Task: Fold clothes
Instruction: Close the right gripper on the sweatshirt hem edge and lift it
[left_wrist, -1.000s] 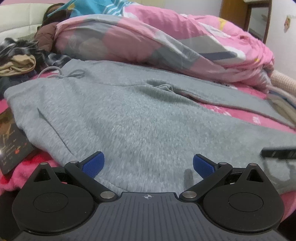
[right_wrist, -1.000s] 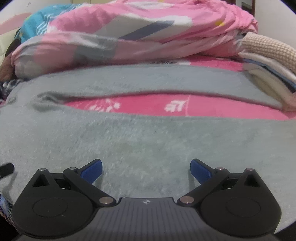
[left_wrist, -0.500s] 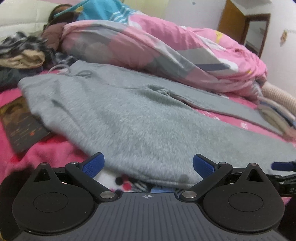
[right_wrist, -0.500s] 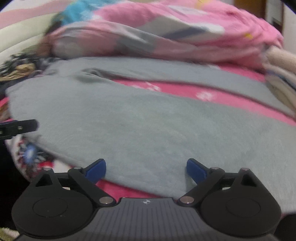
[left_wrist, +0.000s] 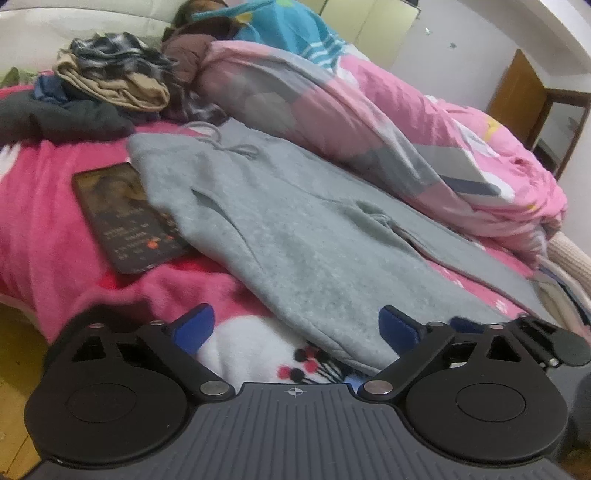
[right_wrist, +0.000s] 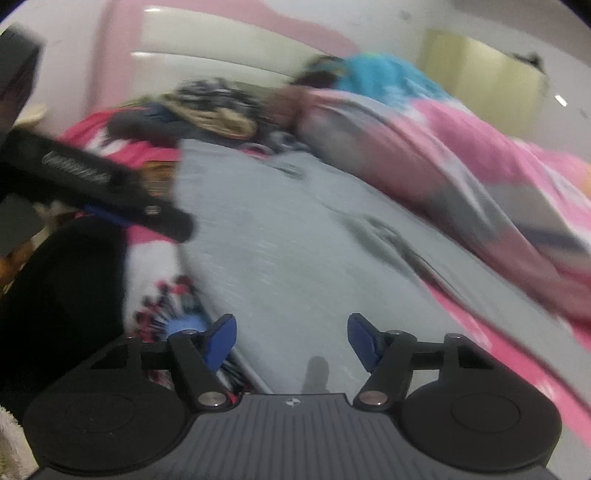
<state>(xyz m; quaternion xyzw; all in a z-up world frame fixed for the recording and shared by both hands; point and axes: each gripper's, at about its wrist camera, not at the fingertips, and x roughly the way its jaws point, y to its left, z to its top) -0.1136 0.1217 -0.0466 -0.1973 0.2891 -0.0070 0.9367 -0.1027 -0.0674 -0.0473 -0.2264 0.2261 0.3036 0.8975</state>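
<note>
Your left gripper (left_wrist: 297, 328) gapes wide, holding nothing, over the grey sweatpants' (left_wrist: 295, 236) near edge; your right gripper (right_wrist: 291, 341) hangs half-open above them, empty.

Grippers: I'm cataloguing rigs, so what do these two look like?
Both look alike. The left gripper has blue fingertips on black linkage arms with silver pivot pins, two round black housings, and a dark grey ribbed base with a small crosshair mark. The right gripper matches, though its picture is blurred. No cables or sleeves show.
</note>
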